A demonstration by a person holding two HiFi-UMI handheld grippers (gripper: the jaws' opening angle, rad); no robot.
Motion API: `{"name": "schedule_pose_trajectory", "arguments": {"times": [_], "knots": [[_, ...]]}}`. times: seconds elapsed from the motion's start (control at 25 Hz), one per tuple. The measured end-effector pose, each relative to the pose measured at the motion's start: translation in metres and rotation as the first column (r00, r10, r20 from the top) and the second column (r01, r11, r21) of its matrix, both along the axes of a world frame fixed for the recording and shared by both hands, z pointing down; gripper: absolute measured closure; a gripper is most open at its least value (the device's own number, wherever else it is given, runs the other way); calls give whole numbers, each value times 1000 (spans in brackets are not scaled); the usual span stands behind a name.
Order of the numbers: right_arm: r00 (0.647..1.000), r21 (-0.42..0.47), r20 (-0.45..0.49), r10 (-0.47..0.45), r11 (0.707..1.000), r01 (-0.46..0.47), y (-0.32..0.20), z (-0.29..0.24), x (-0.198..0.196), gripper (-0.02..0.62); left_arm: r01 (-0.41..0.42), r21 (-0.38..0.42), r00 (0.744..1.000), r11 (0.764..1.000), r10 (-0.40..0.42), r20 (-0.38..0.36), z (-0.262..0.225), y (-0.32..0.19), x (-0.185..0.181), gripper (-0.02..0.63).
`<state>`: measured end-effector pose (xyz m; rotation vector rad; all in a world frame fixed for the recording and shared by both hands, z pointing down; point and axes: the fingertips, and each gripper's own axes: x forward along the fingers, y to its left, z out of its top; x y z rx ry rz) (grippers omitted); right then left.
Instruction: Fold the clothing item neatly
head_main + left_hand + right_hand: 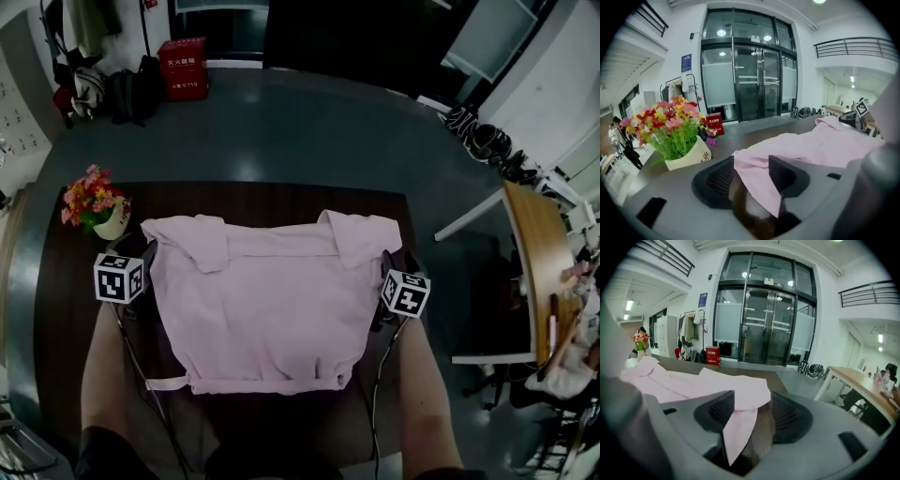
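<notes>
On the dark desk [56, 309], head view: I see the pink garment [258, 309] spread flat across the middle, its hem toward the near edge, with a flap of cloth turned over at each far corner. A thin strap trails from the hem on the left side. My left tool [141, 264] sits at the garment's far left corner and my right tool [388, 272] at its far right corner, each topped by its marker cube. A pot of flowers [97, 206] stands on the desk's far left corner, just beyond the left tool. A red box [183, 67] rests on the grey floor well behind the desk.

Left gripper view: the left tool [752, 176] has its jaws standing wide apart. A pointed fold of the pink garment [811, 145] lies loosely in the gap between them, and the pads do not squeeze it. The flowers [670, 129] stand close by on the left, and the right tool's marker cube [861, 108] shows beyond the cloth. Glass doors [750, 79] fill the background.

Right gripper view: the right tool [752, 411] likewise has its jaws spread apart, with a corner of the pink garment [693, 383] draped between them and hanging free. The rest of the cloth runs off to the left.
</notes>
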<state>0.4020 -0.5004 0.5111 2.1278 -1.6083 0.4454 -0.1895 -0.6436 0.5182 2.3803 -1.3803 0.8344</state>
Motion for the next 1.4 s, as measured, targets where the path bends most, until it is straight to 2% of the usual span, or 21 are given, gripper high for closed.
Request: {"name": "schedule_pose_trajectory", "arguments": {"times": [0.08, 0.2, 0.28, 0.36, 0.56, 0.72, 0.8, 0.84, 0.92, 1.04, 1.12, 1.2, 1.28, 1.4], "knots": [[1000, 50, -22, -23, 998, 24, 7, -14, -15, 382, 1, 39, 1000, 999, -1, 3, -12, 16, 3, 391], [993, 104, -50, -107, 988, 111, 24, -38, -47, 382, -34, 75, 999, 997, 35, -2, -33, 55, 23, 391], [986, 154, -32, -161, 974, 164, 40, -58, -70, 382, -66, 107, 998, 992, 67, -4, -51, 87, 40, 391], [977, 224, 4, -212, 953, 205, 64, -84, -94, 382, -78, 156, 996, 985, 85, -36, -74, 124, 57, 391], [939, 386, -16, -343, 864, 323, 150, -155, -151, 383, -50, 287, 974, 957, 110, -196, -143, 231, 98, 393], [895, 471, -44, -444, 781, 410, 230, -192, -189, 383, -73, 365, 960, 928, 165, -228, -180, 315, 125, 394], [882, 498, -34, -471, 757, 424, 268, -199, -203, 390, -85, 383, 946, 920, 195, -260, -191, 355, 139, 421], [879, 509, -19, -477, 752, 419, 285, -200, -208, 407, -84, 390, 939, 917, 204, -278, -196, 374, 144, 460], [881, 533, 14, -473, 749, 394, 314, -198, -214, 493, -79, 401, 931, 913, 211, -297, -201, 405, 153, 525], [888, 522, 54, -457, 771, 364, 344, -174, -223, 568, -94, 408, 939, 908, 217, -267, -192, 437, 164, 561], [889, 497, 59, -453, 786, 368, 361, -156, -231, 588, -103, 386, 936, 917, 221, -275, -181, 452, 168, 583], [888, 494, 66, -455, 788, 367, 377, -146, -241, 601, -100, 363, 930, 926, 217, -298, -171, 468, 168, 594], [882, 506, 98, -461, 786, 354, 393, -139, -253, 601, -92, 344, 923, 934, 210, -324, -162, 487, 161, 594], [872, 488, 141, -468, 800, 350, 419, -122, -280, 603, -94, 309, 908, 946, 208, -362, -148, 524, 141, 595]]}}
